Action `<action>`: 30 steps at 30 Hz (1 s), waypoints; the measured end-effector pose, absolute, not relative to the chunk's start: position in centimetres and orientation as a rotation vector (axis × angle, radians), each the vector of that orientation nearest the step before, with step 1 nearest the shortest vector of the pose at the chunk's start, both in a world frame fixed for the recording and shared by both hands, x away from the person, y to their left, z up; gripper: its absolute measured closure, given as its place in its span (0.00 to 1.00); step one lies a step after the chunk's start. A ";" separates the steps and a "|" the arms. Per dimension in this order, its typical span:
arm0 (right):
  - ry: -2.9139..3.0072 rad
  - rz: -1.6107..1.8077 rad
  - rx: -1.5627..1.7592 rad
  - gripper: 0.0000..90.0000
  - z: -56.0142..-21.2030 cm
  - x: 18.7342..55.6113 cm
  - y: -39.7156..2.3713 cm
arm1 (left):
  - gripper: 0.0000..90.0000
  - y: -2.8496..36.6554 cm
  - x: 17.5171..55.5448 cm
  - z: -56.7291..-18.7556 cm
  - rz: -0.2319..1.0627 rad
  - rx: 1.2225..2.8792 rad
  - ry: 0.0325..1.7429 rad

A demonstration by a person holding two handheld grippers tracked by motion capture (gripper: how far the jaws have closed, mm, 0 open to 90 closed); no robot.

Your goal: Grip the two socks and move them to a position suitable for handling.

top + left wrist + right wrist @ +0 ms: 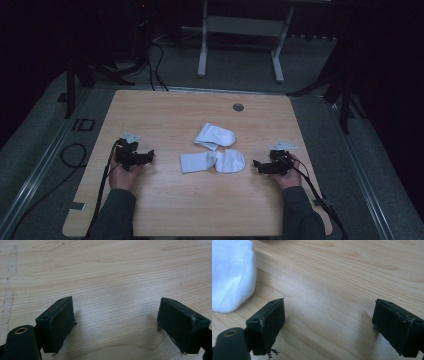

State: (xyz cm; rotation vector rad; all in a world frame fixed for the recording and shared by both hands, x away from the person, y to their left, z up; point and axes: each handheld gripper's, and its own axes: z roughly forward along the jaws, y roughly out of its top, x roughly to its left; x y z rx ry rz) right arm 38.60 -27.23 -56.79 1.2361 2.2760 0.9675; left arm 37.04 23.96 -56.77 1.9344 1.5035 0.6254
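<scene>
Both sets of jaws are spread wide with nothing between them: the left gripper (148, 156) rests on the bench (165, 205) at the left, the right gripper (256, 164) at the right, each pointing inward. Between them lie two white socks. The near sock (212, 161) stretches flat across the middle, its rounded end just beside the right gripper and showing at the far left of the right gripper view (230, 275). The far sock (215, 135) sits just beyond it, folded or bunched. The risk, as I read it: thin fabric flat on wood, so jaws may skate over it or pinch one layer alone. Dim light blurs where the socks meet; whether they touch or overlap is hard to tell.
</scene>
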 end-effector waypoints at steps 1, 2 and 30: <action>2.276 0.968 1.236 0.12 -56.8 38.6 -27.2 | 0.16 23.9 37.0 -56.8 0.627 1.932 1.507; 2.276 0.967 1.236 0.12 -56.8 38.6 -27.2 | 0.16 23.9 37.0 -56.8 0.630 1.929 1.511; 2.274 0.974 1.231 0.15 -56.8 38.7 -27.3 | 0.73 23.6 35.8 -54.1 0.495 1.926 1.465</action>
